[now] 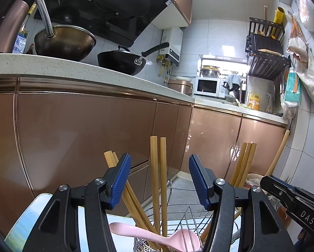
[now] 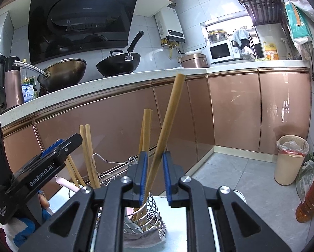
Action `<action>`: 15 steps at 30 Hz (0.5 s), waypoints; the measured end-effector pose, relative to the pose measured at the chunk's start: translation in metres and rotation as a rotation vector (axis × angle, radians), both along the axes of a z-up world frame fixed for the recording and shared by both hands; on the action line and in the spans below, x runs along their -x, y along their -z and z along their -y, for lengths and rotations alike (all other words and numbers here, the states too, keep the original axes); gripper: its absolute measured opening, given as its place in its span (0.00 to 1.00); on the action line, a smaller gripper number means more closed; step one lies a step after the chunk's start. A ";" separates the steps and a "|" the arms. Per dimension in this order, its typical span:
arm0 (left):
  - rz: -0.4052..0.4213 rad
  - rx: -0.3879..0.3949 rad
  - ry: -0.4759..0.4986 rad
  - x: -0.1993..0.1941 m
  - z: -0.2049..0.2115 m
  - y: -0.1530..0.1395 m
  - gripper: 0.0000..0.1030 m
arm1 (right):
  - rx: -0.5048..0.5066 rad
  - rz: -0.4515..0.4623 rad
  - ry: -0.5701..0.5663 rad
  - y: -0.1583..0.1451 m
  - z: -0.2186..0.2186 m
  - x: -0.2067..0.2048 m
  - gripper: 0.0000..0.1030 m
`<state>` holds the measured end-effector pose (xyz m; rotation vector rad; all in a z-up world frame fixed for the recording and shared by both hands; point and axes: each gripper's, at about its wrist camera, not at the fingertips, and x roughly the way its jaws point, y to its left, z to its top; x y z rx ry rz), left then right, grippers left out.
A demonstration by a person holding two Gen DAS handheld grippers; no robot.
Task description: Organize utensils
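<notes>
A wire utensil holder [image 1: 188,218] [image 2: 155,214] stands below both grippers with several bamboo chopsticks upright in it. A pink spoon [image 1: 155,236] lies across its near rim. My left gripper [image 1: 159,180] is open, and a pair of chopsticks [image 1: 158,178] rises in the wide gap without touching either blue pad. Another pair [image 1: 115,163] leans behind its left finger. My right gripper [image 2: 155,175] has its pads slightly apart around one long bamboo stick [image 2: 167,121], which leans in the holder with a little slack. Each gripper shows in the other's view: right gripper [image 1: 268,183], left gripper [image 2: 69,145].
Copper cabinet doors [image 2: 115,130] close off the space just beyond the holder. Above them, the white counter [image 2: 119,79] carries two woks [image 2: 119,63]. A bin [image 2: 289,159] and an oil bottle [image 2: 310,197] stand on the grey floor at right.
</notes>
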<state>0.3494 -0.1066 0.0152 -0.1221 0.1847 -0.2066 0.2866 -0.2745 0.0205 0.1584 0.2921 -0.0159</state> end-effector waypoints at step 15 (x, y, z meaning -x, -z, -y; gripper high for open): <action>-0.007 0.017 -0.003 0.008 -0.006 -0.012 0.66 | 0.002 -0.014 0.034 -0.001 0.006 0.020 0.23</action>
